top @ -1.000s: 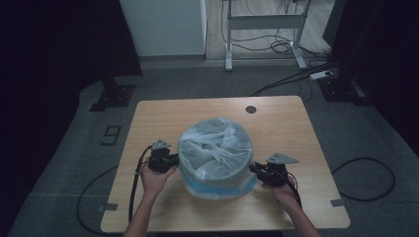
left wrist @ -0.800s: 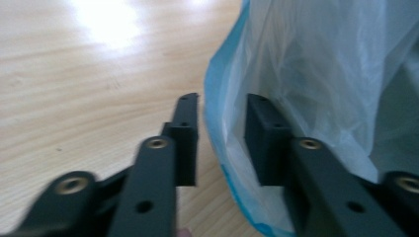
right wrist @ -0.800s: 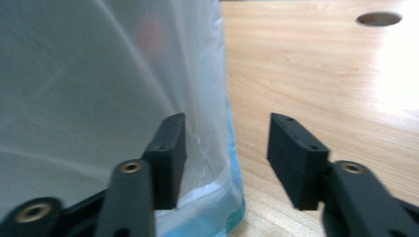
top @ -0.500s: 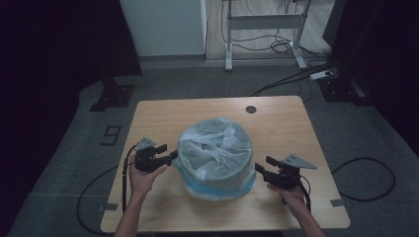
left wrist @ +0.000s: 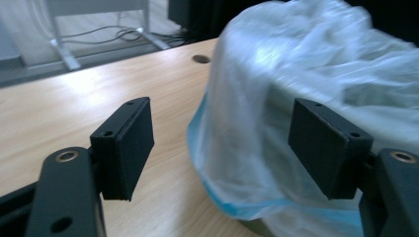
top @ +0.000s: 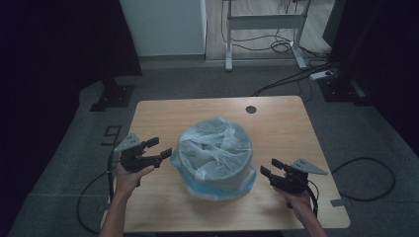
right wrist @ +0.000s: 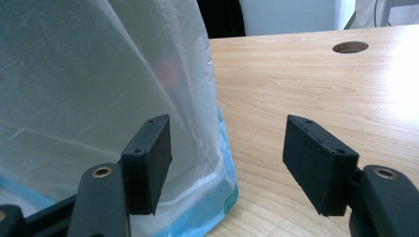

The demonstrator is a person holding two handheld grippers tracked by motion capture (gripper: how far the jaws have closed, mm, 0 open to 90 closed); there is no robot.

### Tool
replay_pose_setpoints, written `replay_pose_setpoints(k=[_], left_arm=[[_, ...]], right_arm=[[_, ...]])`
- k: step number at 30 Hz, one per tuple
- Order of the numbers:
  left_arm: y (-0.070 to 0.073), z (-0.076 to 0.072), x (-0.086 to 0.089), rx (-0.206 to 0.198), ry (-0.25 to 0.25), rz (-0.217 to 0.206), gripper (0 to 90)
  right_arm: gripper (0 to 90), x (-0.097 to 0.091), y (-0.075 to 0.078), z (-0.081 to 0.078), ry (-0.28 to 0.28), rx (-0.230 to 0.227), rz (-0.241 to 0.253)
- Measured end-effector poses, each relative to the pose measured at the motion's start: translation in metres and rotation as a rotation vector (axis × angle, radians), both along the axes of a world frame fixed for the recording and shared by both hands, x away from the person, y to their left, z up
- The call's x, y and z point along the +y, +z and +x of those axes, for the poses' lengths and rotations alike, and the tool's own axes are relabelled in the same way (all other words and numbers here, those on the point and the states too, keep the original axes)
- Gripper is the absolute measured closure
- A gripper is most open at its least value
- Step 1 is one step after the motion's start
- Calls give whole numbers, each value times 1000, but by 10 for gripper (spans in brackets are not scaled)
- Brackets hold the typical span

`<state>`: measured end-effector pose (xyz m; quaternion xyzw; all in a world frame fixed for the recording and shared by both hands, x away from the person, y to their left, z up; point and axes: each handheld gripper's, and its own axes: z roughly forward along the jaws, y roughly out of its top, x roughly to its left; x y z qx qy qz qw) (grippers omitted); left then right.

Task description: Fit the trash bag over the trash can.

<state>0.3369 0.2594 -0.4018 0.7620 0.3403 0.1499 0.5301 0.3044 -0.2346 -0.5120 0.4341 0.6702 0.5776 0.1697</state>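
Item: one round bin (top: 216,157), lined with a thin clear plastic bag (top: 212,143) — it stands near the middle of the wooden worktop (top: 163,113), slightly toward our side.

Condition: we judge the lining largely done. The bag drapes over the rim and down the outside wall, its loose middle sagging into the bin; a blue edge (top: 217,191) bunches around the base. What may be left is smoothing the folds or tucking that lower edge, though we cannot tell how well the bag sits on the far side.

Left gripper (top: 159,150): jaws wide, nothing between them. They have just been opening. It hovers just beside the bin's left wall, tips pointing at the bag but apart from it. In the left gripper view the bag (left wrist: 316,98) rises behind the right-hand jaw, blurred.

Right gripper (top: 270,168): jaws also wide and empty, likewise just opened further — near the bin's lower right, apart from it. In the right gripper view the bag wall (right wrist: 99,89) stands close behind the left-hand jaw, untouched.

Also noted: a round cable hole (top: 251,109) at the worktop's far edge.
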Motion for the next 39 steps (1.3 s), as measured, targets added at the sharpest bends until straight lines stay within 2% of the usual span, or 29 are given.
replay_pose_setpoints(k=[7,11,16,19,23,25,31,39], left_arm=[[17,0,-9,-28,-108,-30,262],[23,2,-15,-31,-141,-27,272],[28,6,-19,-29,-168,-59,285],[33,10,-25,-22,-185,-39,302],[40,19,-37,-15,-233,-26,349],[43,25,-44,-8,-251,-30,353],[46,41,-65,10,-310,3,364],[52,54,-79,24,-359,0,370]], right_arm=[[347,-5,-3,-7,32,4,-9],[345,-9,-6,-11,36,11,-9],[347,-11,-9,-16,36,17,-21],[350,-11,-10,-18,38,14,-27],[356,-12,-11,-19,37,14,-32],[360,-12,-12,-18,35,17,-32],[367,-11,-15,-19,44,25,-43],[373,-14,-18,-18,38,33,-41]])
